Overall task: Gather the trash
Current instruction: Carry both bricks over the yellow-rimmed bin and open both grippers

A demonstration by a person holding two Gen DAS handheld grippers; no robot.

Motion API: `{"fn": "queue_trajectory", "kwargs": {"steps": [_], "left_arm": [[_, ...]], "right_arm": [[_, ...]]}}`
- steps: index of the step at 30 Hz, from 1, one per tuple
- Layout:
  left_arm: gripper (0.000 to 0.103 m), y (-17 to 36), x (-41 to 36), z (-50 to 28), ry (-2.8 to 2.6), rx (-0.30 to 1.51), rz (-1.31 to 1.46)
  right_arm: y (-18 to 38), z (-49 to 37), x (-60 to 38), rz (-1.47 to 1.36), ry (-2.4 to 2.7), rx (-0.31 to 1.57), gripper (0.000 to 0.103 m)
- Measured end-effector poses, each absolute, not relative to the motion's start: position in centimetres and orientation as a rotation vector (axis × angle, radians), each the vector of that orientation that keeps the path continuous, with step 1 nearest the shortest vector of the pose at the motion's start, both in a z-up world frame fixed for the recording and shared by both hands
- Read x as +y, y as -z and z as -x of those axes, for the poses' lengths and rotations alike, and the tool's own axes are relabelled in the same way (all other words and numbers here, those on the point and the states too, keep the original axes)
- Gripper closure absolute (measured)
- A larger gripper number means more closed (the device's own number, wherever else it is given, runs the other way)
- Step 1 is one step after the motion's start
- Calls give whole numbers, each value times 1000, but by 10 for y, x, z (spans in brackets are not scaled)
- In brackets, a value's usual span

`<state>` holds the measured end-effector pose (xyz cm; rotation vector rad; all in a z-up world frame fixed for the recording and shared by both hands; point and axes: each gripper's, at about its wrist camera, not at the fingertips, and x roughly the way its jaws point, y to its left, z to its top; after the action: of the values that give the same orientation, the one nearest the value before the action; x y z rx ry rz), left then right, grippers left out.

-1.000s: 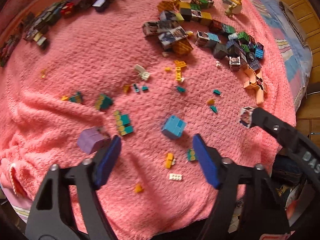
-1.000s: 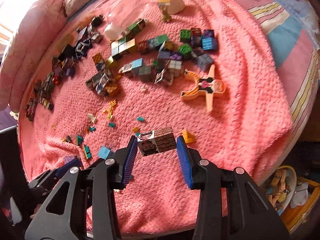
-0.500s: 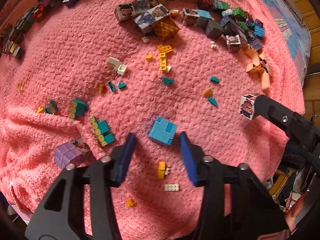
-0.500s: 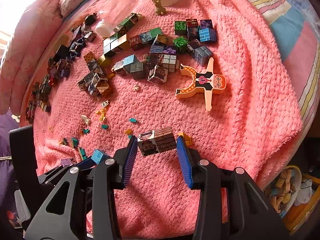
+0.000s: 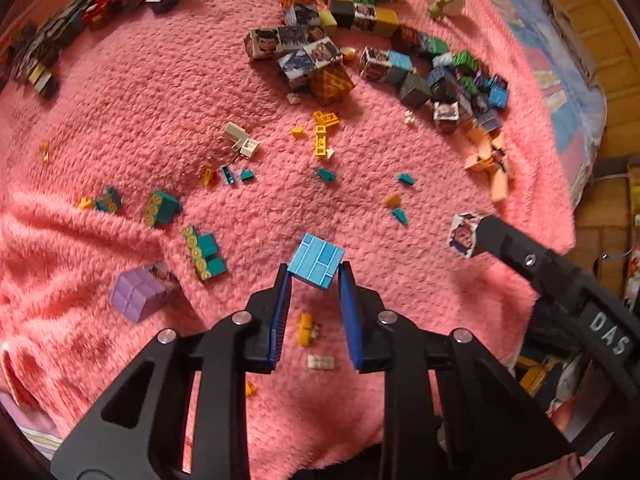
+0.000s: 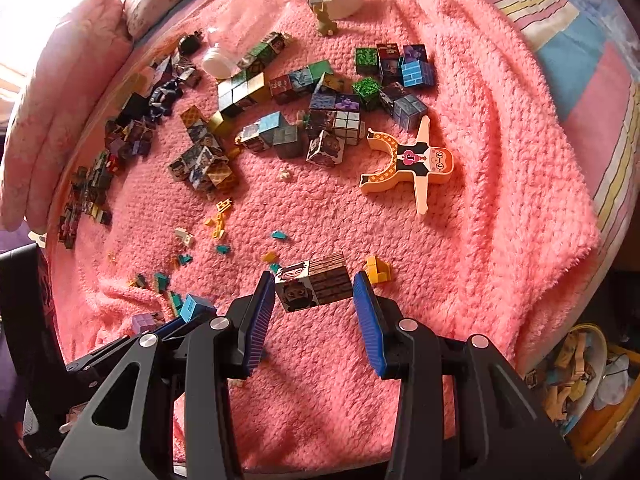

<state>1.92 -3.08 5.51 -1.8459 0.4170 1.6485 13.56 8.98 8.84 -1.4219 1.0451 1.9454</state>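
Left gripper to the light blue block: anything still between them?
Nothing visible. The light blue block sits between the left gripper fingers at their tips, with both blue pads against its sides. The yellow brick and white plate lie behind it, under the fingers.

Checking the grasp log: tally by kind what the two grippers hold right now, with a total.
Light blue cube, clamped in the left gripper: 1
Printed block with a face and a brick pattern, clamped in the right gripper: 1
Total held: 2
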Motion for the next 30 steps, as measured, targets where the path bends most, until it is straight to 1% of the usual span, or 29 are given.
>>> {"fn": "queue_trajectory", "kwargs": {"steps": [5,9,13,17,24,30], "left_arm": [[79,-88,-34,-28,-1648,395,1765],[79,-121,-17,-44,-1618,414,1649],[79,-143,7,-87,-1523,455,1555],[79,-157,26,-138,-1392,519,1481],[79,-159,62,-239,-1169,658,1367],[79,-147,84,-314,-1030,785,1305]], "right_arm": [[-112,-154,88,1329,-1958,1064,64],[-141,-186,92,1205,-1940,1086,64],[-167,-240,95,1064,-1873,1107,64],[-178,-303,96,950,-1759,1129,64],[-166,-418,87,828,-1511,1182,64],[-142,-486,84,793,-1360,1248,64]]}}
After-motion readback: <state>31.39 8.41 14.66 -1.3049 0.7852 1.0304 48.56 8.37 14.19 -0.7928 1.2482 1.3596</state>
